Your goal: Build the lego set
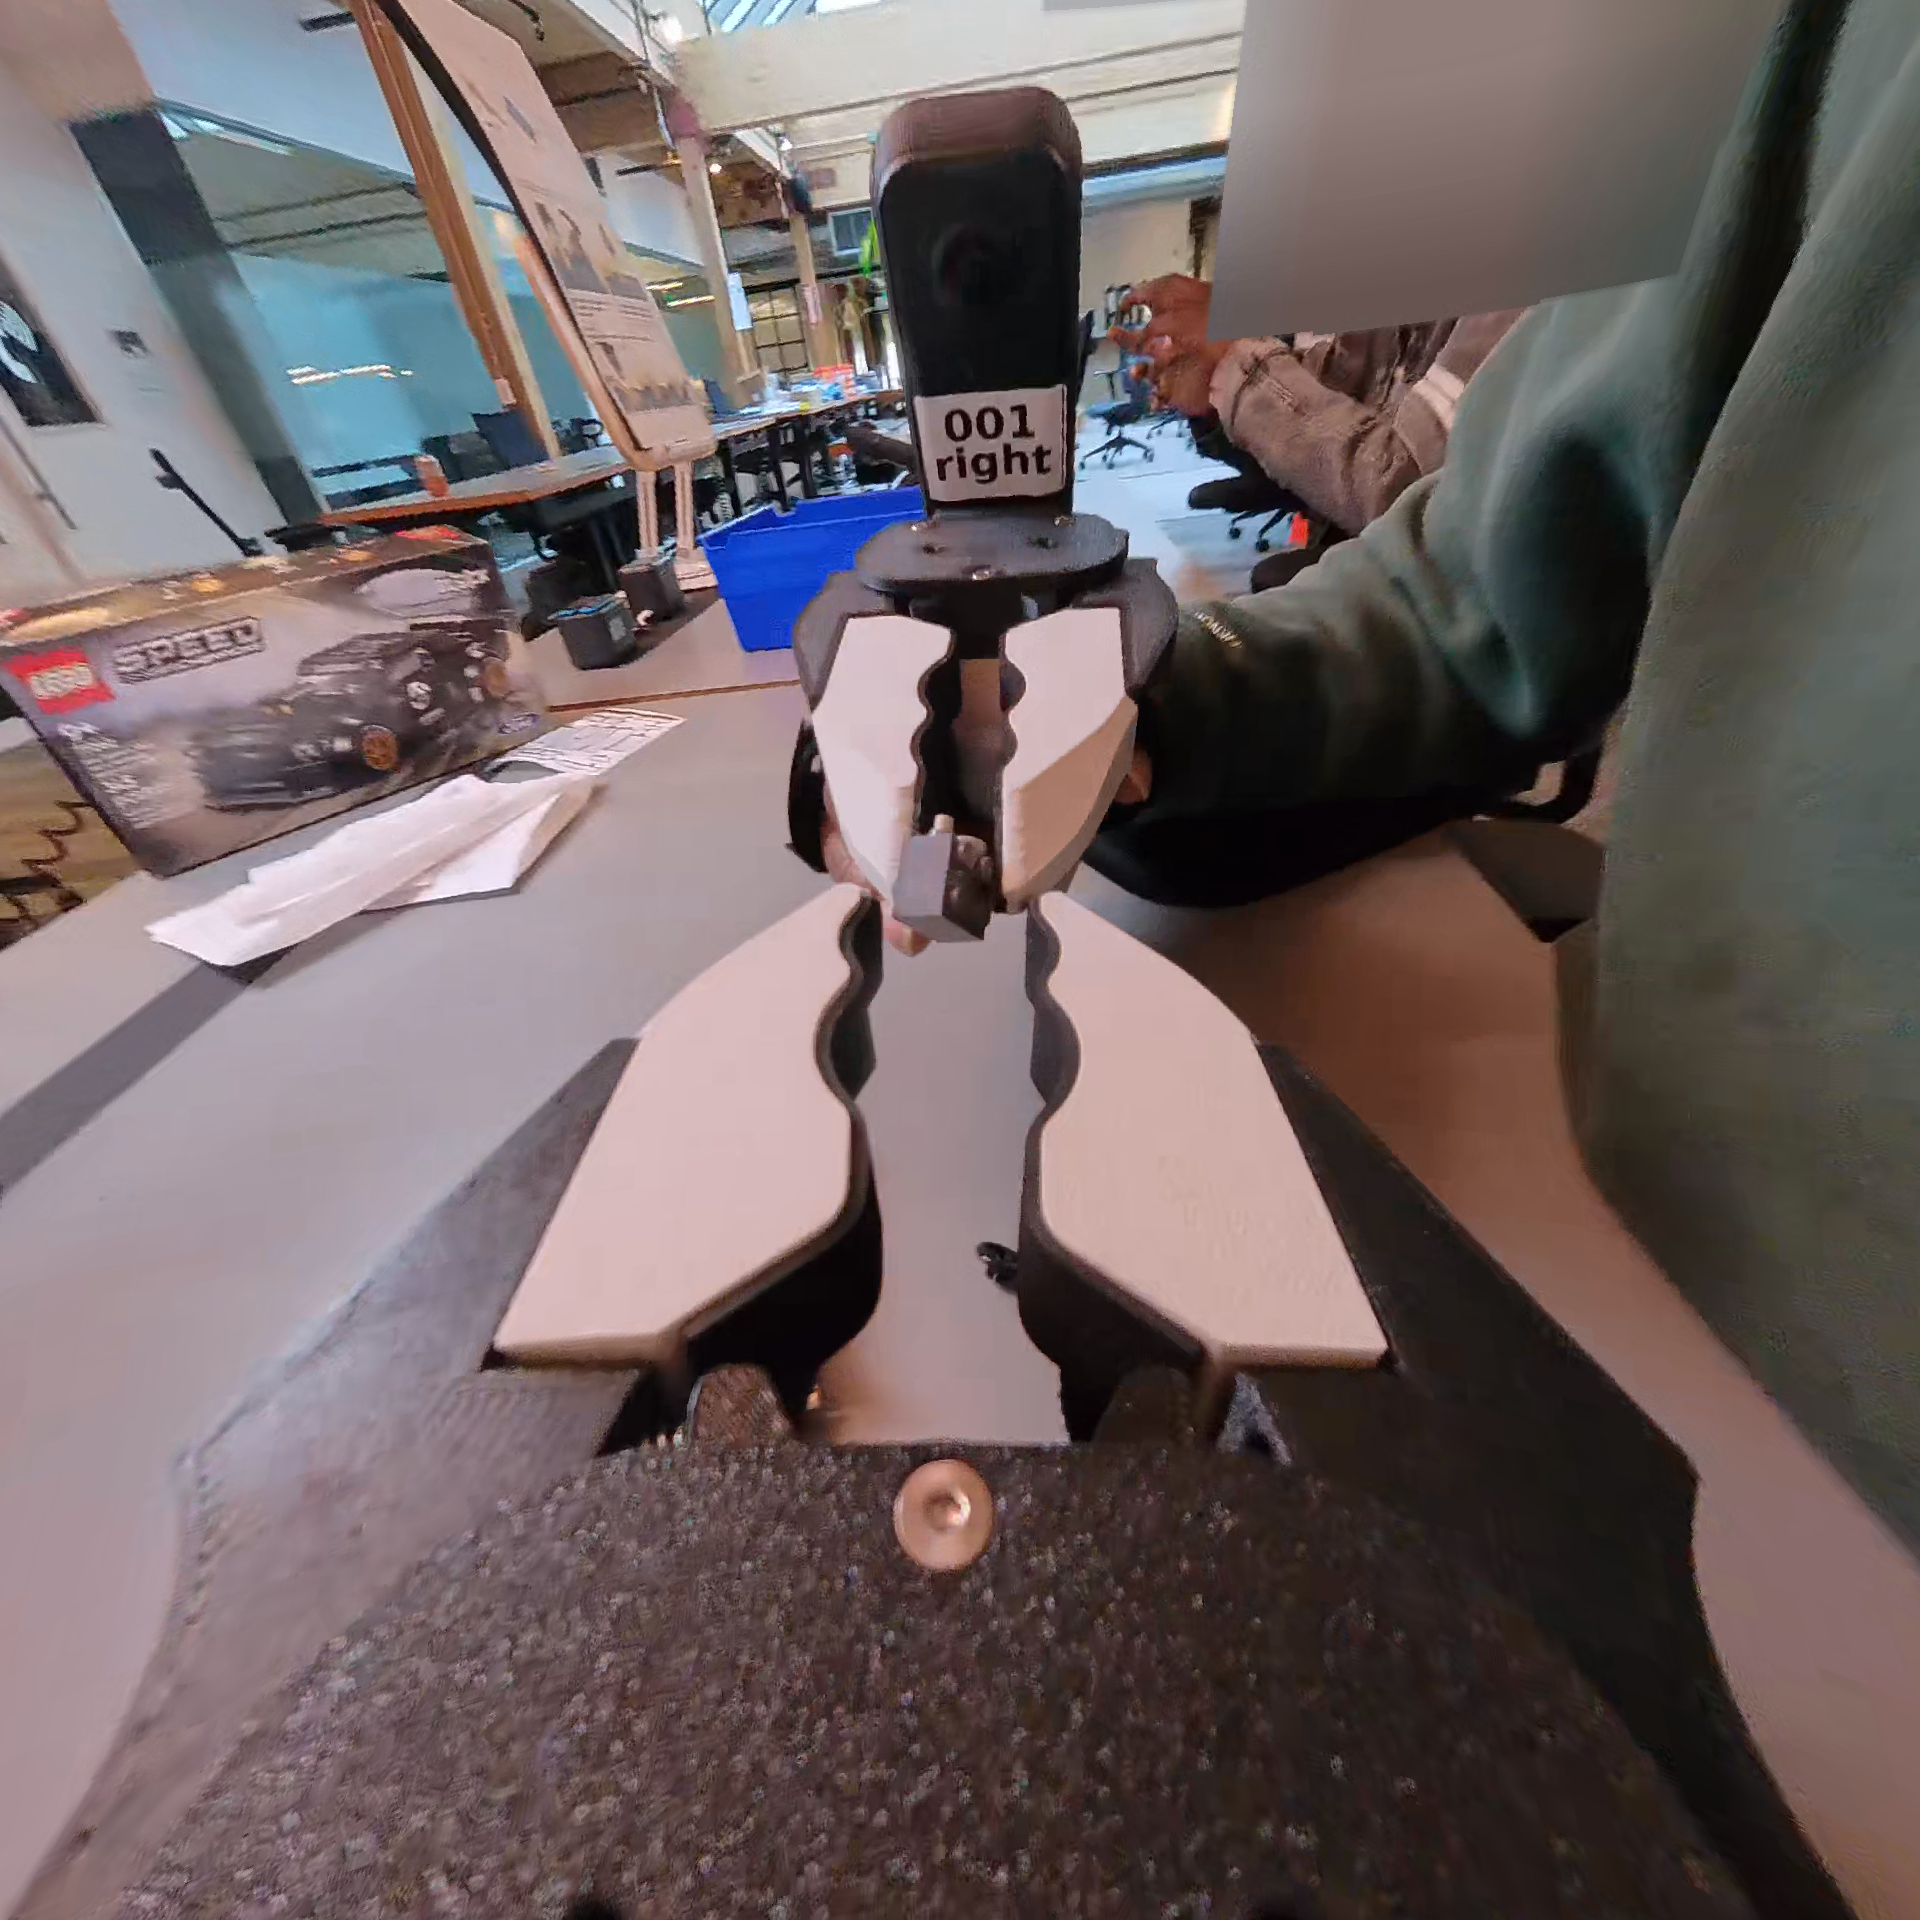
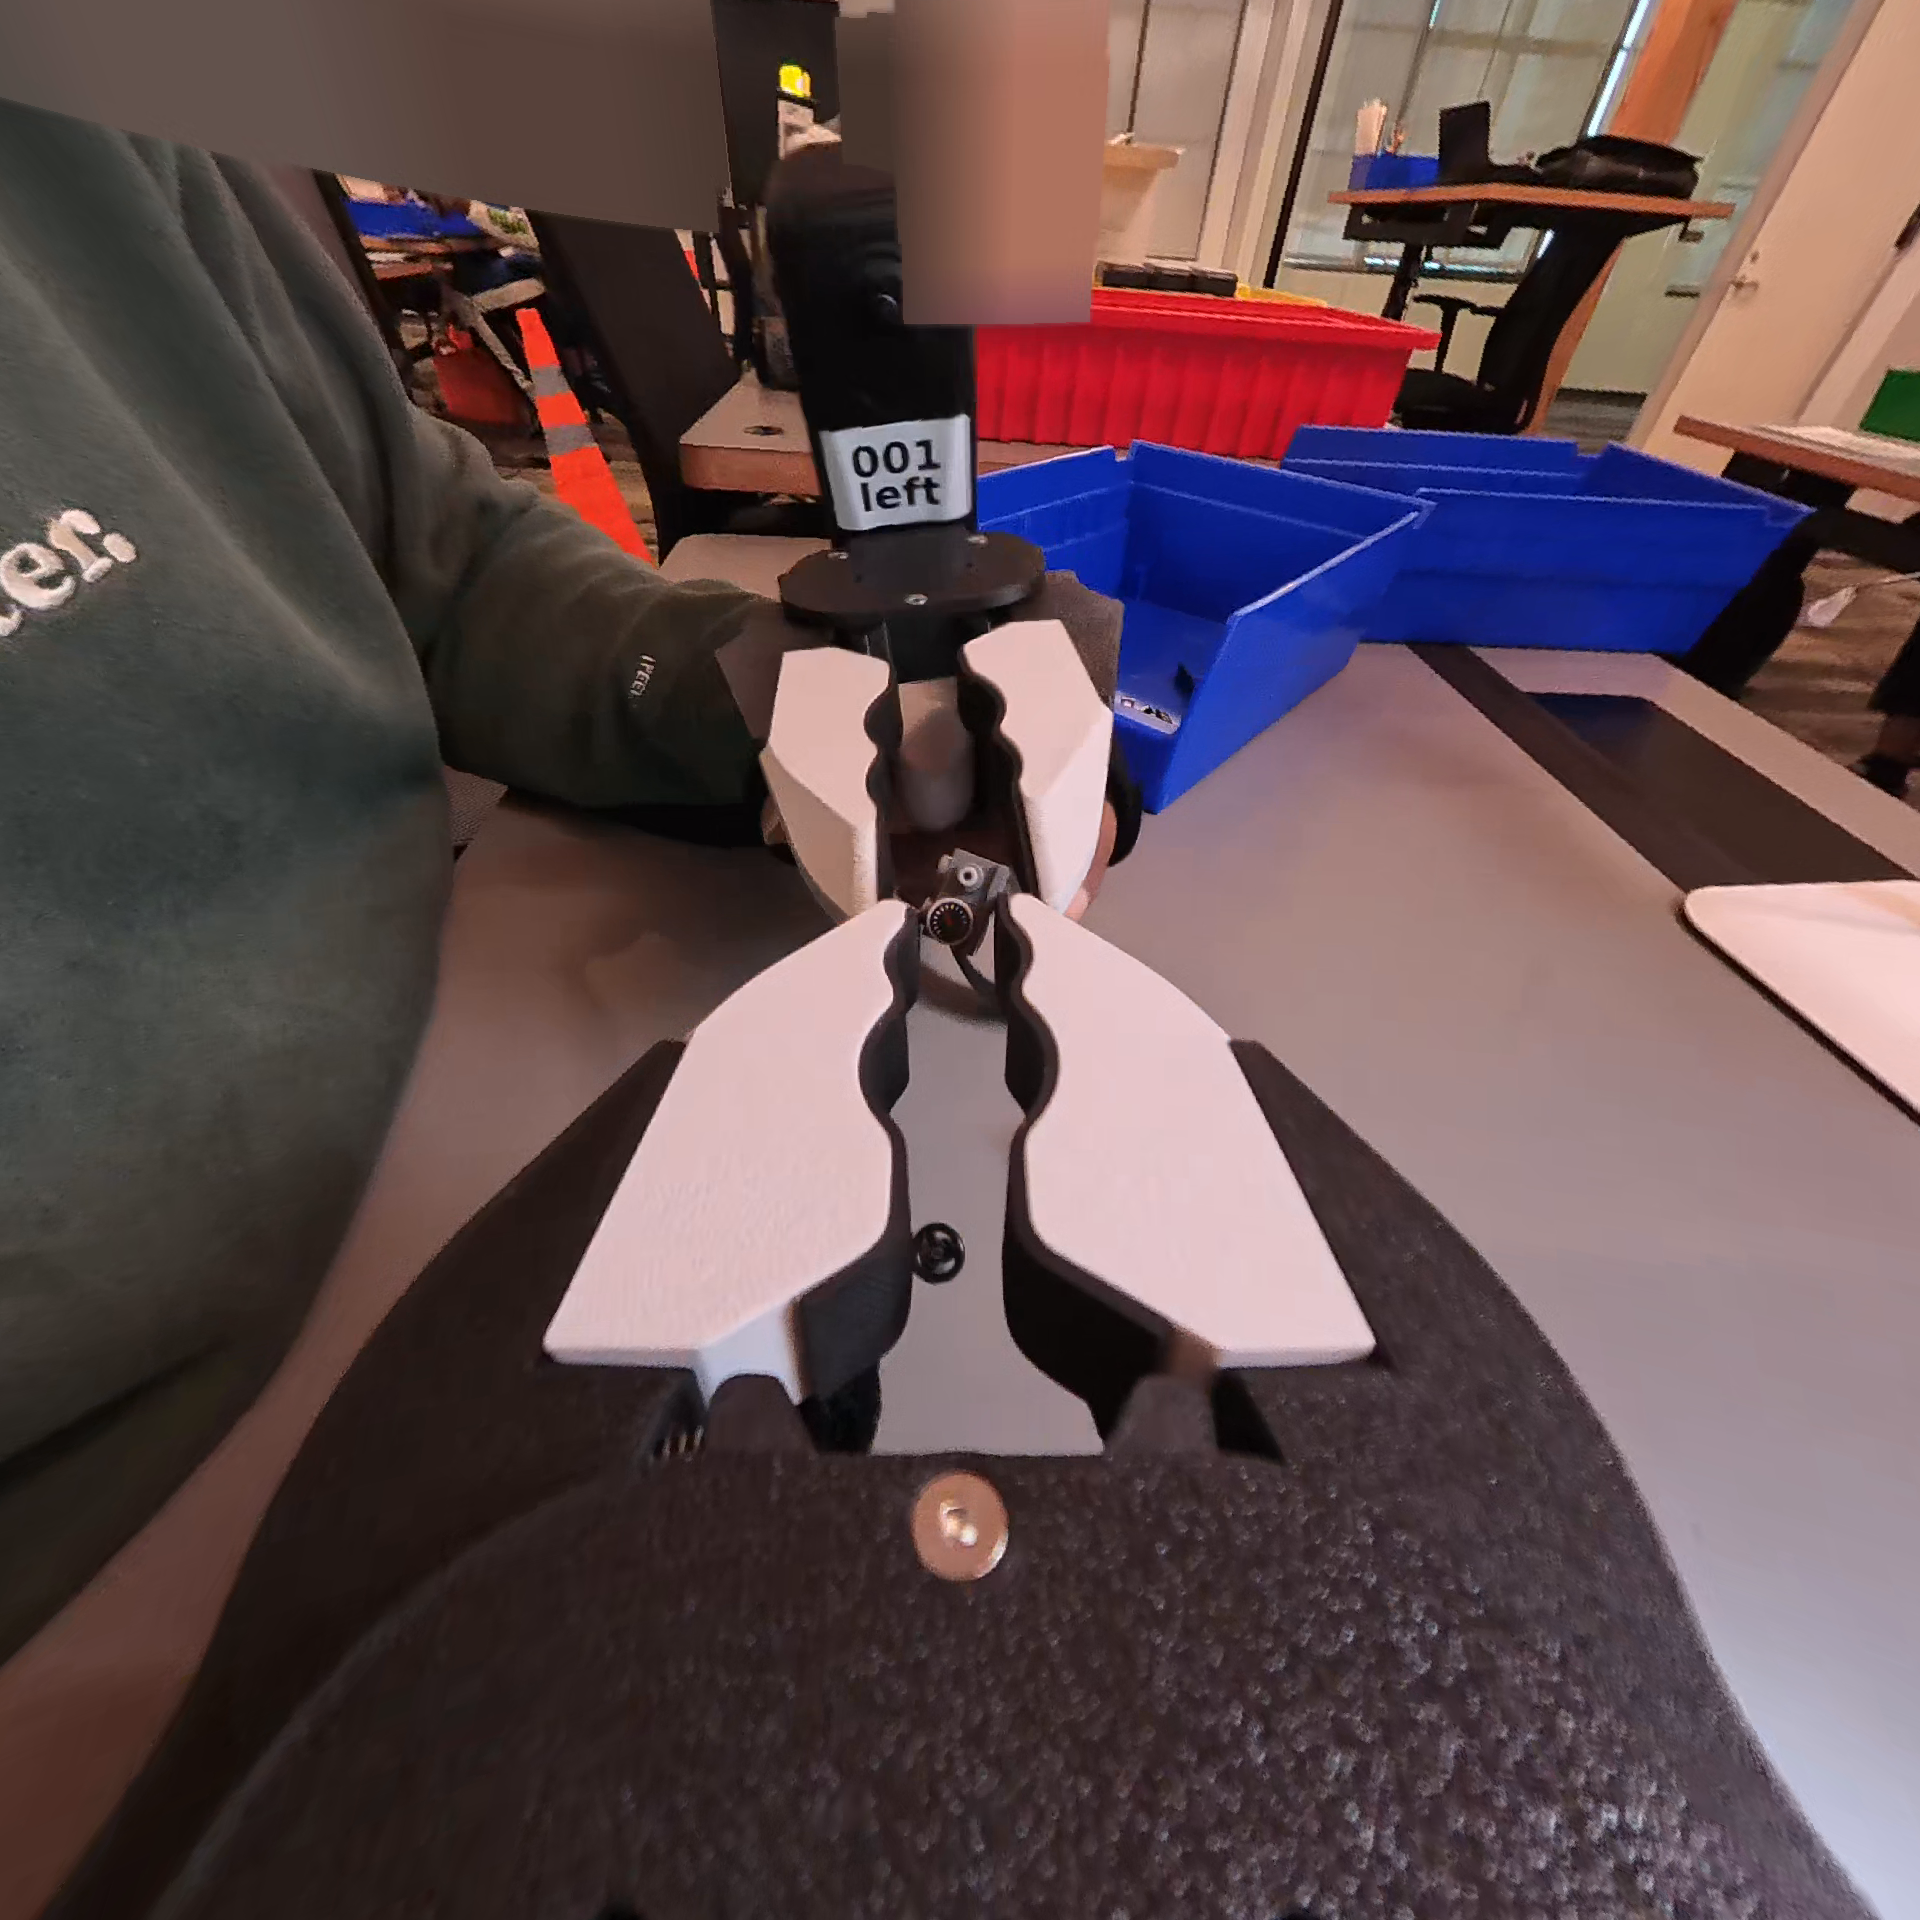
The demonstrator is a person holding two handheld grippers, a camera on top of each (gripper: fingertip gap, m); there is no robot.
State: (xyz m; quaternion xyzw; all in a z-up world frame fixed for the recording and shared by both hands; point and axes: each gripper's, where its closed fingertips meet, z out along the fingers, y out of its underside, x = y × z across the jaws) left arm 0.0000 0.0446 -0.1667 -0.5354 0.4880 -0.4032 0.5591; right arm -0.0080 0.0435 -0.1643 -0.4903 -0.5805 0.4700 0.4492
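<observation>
Both tongs are meeting tip to tip above the grey worktop (image 1: 364, 1060): right tongs (image 1: 951, 883) are pinching a small grey lego piece (image 1: 940, 883), while left tongs (image 1: 945, 925) are gaping narrowly, holding nothing. Lego box (image 1: 260, 696) is sitting beyond.

White wavy-edged jaws, black textured gripper (image 1: 945, 914) bodies, green sweatshirt sleeve (image 1: 1455, 644).

Both wrist cameras face each other closely above the grey table (image 1: 312, 1039), sharing it.
</observation>
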